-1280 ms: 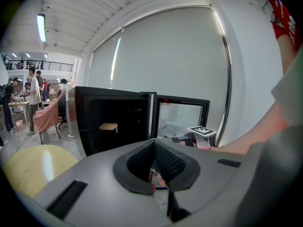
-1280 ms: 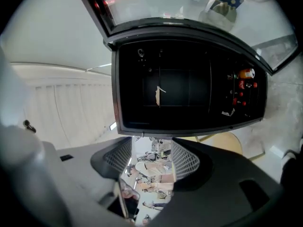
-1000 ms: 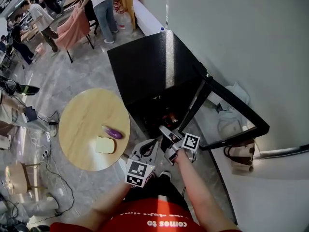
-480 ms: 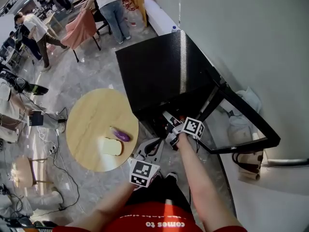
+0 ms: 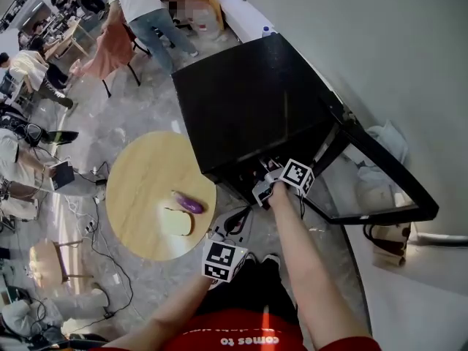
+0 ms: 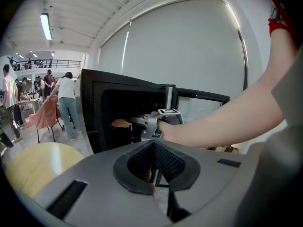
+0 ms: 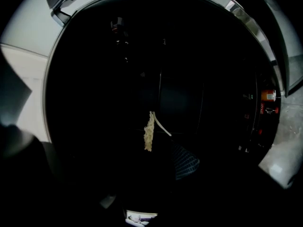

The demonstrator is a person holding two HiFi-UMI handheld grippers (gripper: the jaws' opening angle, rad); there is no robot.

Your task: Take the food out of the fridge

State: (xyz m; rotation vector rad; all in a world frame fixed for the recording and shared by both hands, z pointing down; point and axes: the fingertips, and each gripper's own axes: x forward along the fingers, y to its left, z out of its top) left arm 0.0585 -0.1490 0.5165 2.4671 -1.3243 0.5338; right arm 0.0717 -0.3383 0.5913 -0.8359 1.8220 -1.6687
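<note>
A black fridge (image 5: 248, 108) stands with its glass door (image 5: 380, 189) swung open to the right. My right gripper (image 5: 265, 189) reaches level into the dark opening. In the right gripper view a pale, ragged-edged piece of food (image 7: 149, 131) sits just ahead of the right gripper (image 7: 158, 167), whose jaws stand open around nothing; only one pad (image 7: 185, 162) shows. In the left gripper view that food (image 6: 121, 123) looks tan and flat on a shelf, in front of the right gripper (image 6: 150, 126). My left gripper (image 5: 230, 229) hangs back near my legs, its pads (image 6: 163, 161) pressed together and holding nothing.
A round wooden table (image 5: 146, 189) stands left of the fridge with a purple eggplant (image 5: 189, 204) and a bread slice (image 5: 180, 221) on it. Cables lie on the floor at the left. People (image 5: 150, 9) stand by chairs at the far end. A white wall runs behind the fridge.
My right gripper has moved forward from the fridge's front edge into the opening. The left gripper has drifted a little forward and stays shut.
</note>
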